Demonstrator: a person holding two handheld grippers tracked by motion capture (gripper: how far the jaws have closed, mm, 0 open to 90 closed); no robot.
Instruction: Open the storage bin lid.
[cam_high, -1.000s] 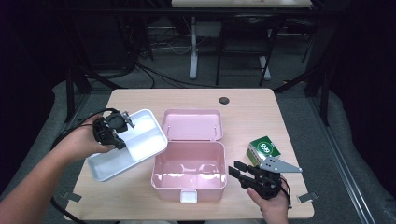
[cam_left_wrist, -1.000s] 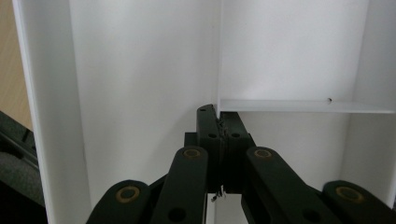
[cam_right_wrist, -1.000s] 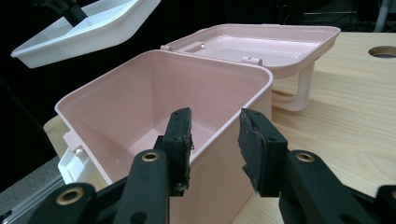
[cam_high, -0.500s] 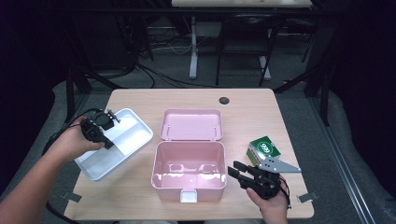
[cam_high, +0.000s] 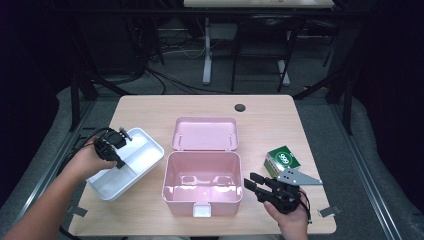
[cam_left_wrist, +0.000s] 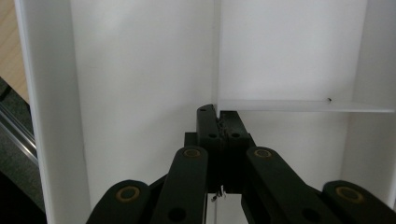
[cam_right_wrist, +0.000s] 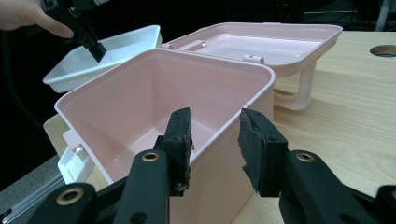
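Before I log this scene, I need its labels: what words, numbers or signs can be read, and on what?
Green box: a white round mark on its top, too small and blurred to read.
Pink box, its lid, white tray: no text to be seen.

Black linkage grippers (cam_high: 272, 189) with brass-coloured pivot pins, worn pads (cam_right_wrist: 182, 135), seemingly bare forearms.

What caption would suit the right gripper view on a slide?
Open right gripper at the near wall of an empty pink box, lid back; beyond, the left gripper grips a white tray.
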